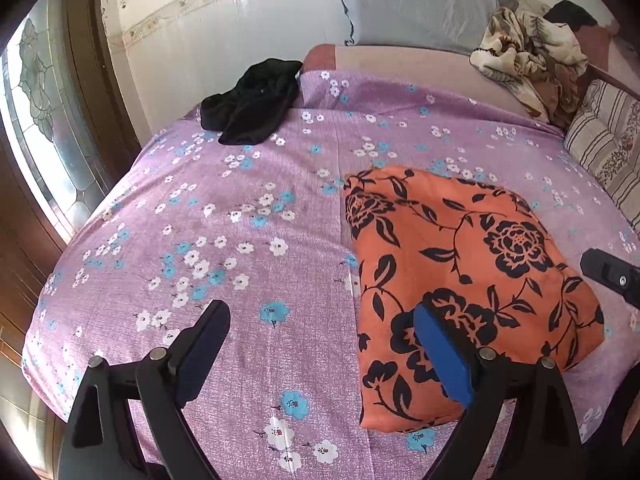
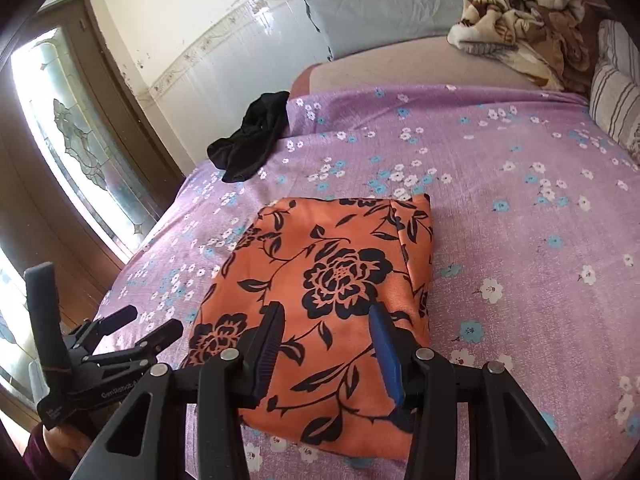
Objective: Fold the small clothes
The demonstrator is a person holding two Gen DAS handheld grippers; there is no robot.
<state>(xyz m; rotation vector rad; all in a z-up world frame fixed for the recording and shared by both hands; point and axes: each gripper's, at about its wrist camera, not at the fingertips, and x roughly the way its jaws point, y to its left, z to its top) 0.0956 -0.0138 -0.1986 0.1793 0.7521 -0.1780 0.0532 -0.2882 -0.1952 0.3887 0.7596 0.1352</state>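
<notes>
A bed is seen covered by a purple flowered sheet [image 1: 248, 240], and every place here is given relative to the folded orange garment with black flowers [image 1: 460, 272] lying on that sheet. Well beyond it, toward the wall, a crumpled black garment [image 1: 252, 100] is laid at the sheet's far edge, apart from everything else. Farther back a grey pillow [image 1: 416, 0] is propped against the wall, a rumpled beige and brown blanket [image 1: 524, 52] is heaped beside it, and a striped cushion [image 1: 604, 144] is set past the garment's far right side. Nothing is placed on the garment. It is folded into a rough rectangle lying flat, and its long axis is run from the near edge of the bed away toward the pillow. The left tongs [image 1: 320, 336] are held wide apart over the bare sheet at the garment's near left edge, gripping nothing. The right tongs [image 2: 328, 340] are held apart above the garment's near half, likewise empty.
</notes>
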